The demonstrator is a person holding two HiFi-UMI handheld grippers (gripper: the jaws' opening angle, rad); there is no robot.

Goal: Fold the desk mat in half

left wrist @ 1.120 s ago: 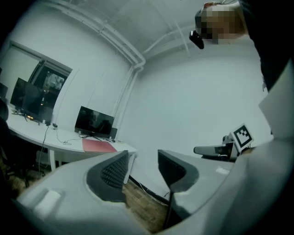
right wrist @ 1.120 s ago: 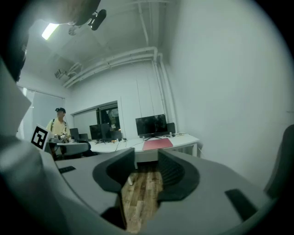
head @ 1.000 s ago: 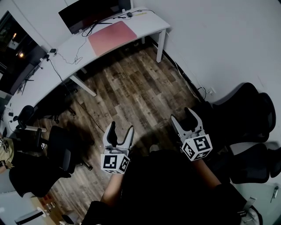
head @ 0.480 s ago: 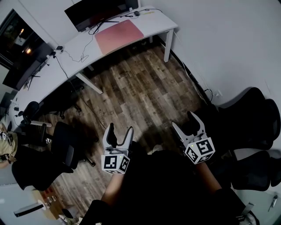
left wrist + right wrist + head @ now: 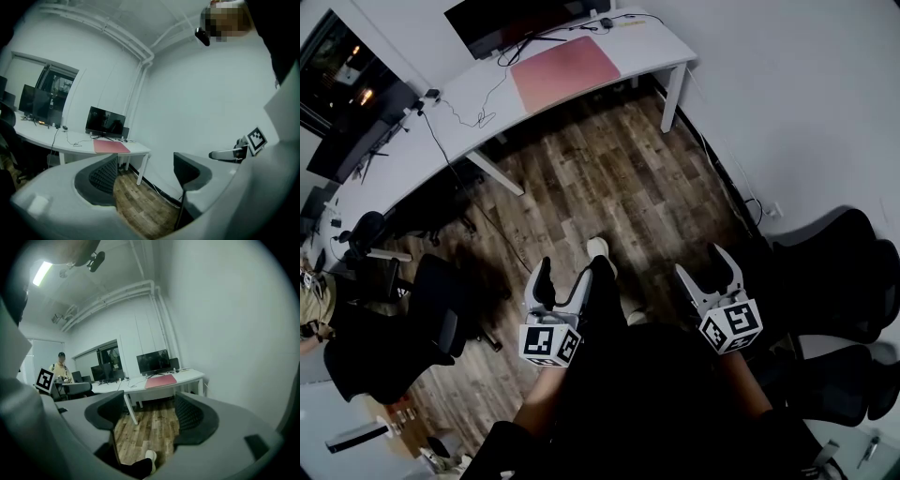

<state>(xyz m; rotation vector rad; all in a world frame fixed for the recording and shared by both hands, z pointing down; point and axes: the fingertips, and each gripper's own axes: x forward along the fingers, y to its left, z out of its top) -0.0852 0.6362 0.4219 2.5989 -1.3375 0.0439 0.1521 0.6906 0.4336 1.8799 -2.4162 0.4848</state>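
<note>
The left tongs stand with jaws wide apart and nothing between them; through the gap the left gripper view shows only the wooden floor. The right tongs are likewise spread wide and hold nothing; between their jaws the right gripper view shows bare floor and the person's pale shoe. Both tongs are held low in front of the person's dark-clothed body, side by side and well apart from each other.

The pink desk mat lies on the long white worktop at the far side of the room, well away from both tongs; it sits near the worktop's right end, just in front of a dark monitor; it seems to lie flat and unfolded, though it is too small to be sure. Thin black cables trail over the worktop to the mat's left. Black office chairs stand by the wall at the person's right.
</note>
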